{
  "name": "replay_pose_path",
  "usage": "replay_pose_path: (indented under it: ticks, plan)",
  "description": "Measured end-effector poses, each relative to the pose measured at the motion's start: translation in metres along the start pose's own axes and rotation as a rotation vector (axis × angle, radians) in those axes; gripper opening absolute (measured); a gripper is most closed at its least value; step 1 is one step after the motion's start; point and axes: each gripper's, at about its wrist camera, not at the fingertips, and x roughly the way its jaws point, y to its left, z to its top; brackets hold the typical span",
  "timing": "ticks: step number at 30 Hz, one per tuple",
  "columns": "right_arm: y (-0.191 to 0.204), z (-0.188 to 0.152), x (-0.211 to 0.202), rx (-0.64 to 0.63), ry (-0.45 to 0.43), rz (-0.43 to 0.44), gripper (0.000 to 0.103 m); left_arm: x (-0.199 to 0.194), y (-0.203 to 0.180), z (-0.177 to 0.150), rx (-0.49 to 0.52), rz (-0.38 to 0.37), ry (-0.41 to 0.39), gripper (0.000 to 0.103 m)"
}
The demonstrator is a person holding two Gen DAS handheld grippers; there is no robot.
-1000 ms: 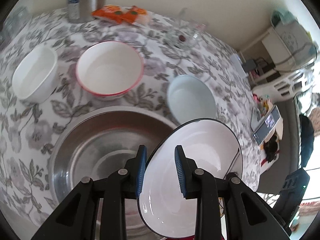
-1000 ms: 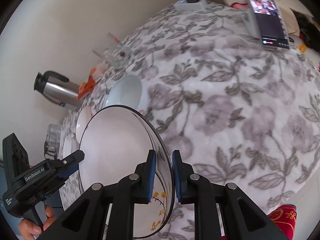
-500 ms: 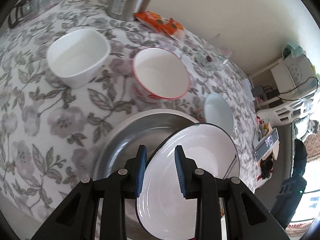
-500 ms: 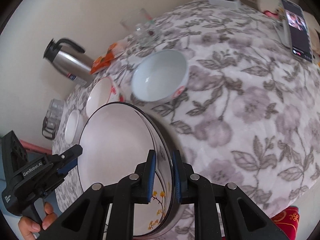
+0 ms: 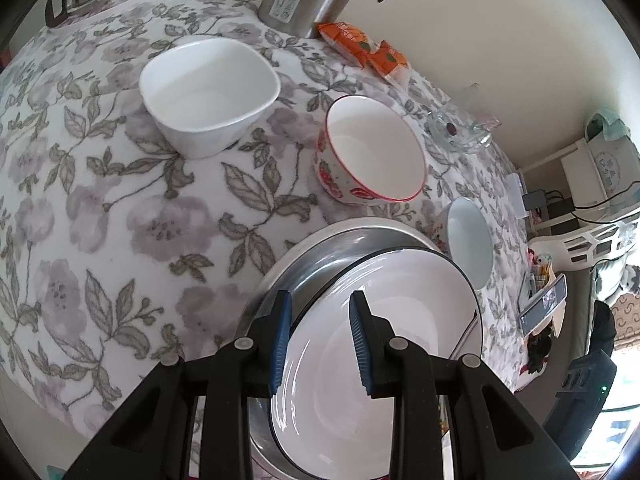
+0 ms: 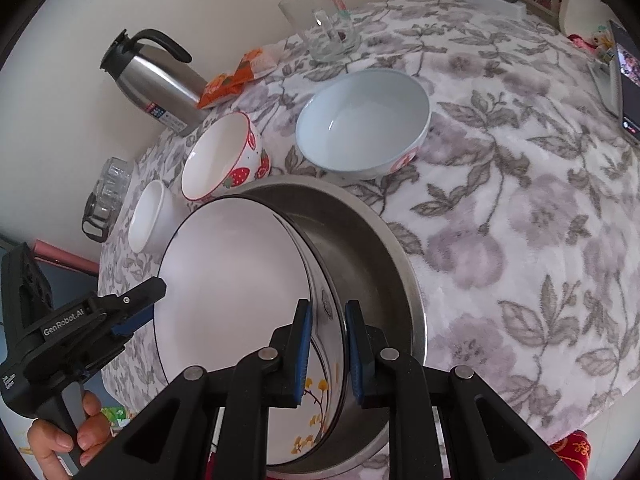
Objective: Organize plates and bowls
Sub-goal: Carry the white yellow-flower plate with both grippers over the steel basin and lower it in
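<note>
Two grippers hold one large white black-rimmed bowl (image 5: 384, 344) between them, tilted, over a wide steel basin (image 6: 360, 240) that sits on the floral tablecloth (image 5: 120, 220). From the left wrist view, the left gripper (image 5: 318, 338) has its blue-padded jaws pinching the bowl's near rim, one pad outside the wall and one inside. From the right wrist view, the right gripper (image 6: 326, 350) pinches the opposite rim the same way, its jaws drawn close on the thin wall, where a yellow flower pattern shows on the outside. The bowl's lower edge lies within the basin's rim; whether it touches the steel I cannot tell. Beyond the basin three more bowls stand upright on the cloth: a square white bowl (image 5: 210, 94), a strawberry-patterned bowl (image 5: 372, 152) with a red rim next to it, and a pale blue bowl (image 6: 364, 120) just beside the basin. Further back are a steel thermos jug (image 6: 156, 80), orange snack packets (image 5: 364, 48) and a glass mug (image 6: 324, 24). A hand (image 6: 68, 436) grips the left gripper's handle
</note>
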Motion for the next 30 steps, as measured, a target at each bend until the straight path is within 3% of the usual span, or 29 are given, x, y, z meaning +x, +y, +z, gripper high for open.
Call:
replay_pose_path:
  ticks: [11,30]
  plan:
    - [-0.006,0.005,0.025,0.006,0.059,-0.035,0.020,0.023,0.002,-0.002,-0.002,0.034,0.055,0.030]
    - [-0.014,0.004,0.028,0.001,0.078,-0.010,0.021,0.025,-0.001,-0.001,0.004,0.048,0.013,0.030]
